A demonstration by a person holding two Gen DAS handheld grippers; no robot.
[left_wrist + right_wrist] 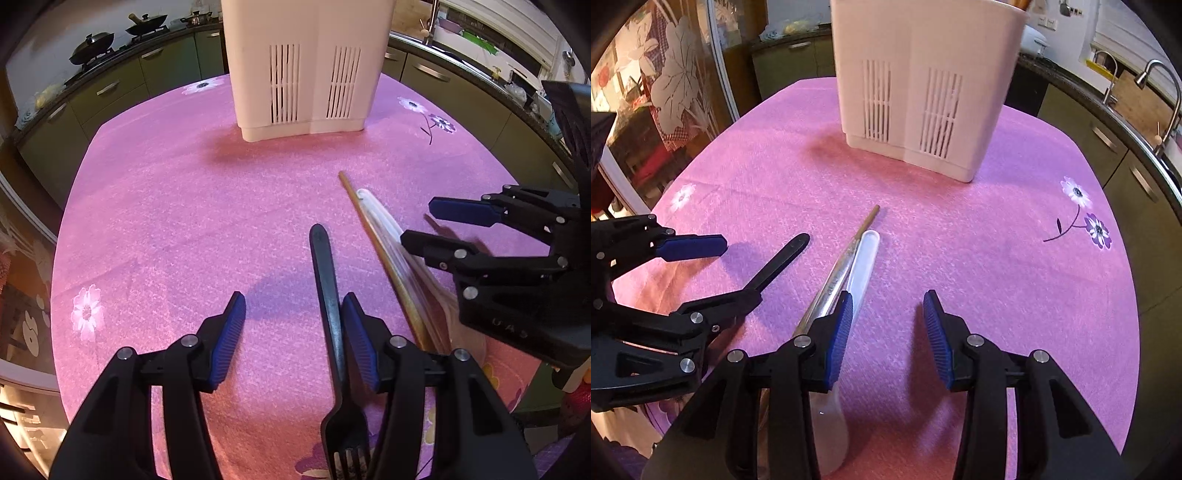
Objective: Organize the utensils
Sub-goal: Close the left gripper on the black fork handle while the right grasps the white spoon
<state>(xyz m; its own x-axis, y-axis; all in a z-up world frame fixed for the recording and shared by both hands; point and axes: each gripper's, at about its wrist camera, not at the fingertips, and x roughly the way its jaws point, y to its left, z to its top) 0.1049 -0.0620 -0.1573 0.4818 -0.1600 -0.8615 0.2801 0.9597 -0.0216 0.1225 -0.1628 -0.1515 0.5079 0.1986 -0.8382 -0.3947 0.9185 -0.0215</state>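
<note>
A white slotted utensil holder [306,66] [923,85] stands at the far side of the pink tablecloth. A black fork [328,295] [775,264] lies on the cloth, tines toward me. My left gripper [295,332] [716,269] is open around it, the handle next to the right finger. A wooden-handled utensil [373,236] [846,258] and a translucent white spoon [384,218] [864,258] lie side by side. My right gripper [886,332] [417,225] is open, its left finger just over them.
The pink flowered tablecloth [166,221] [997,258] covers a round table. Kitchen counters with pans [92,48] and a sink tap [1160,96] ring the table. A glass door [665,92] is at the left in the right wrist view.
</note>
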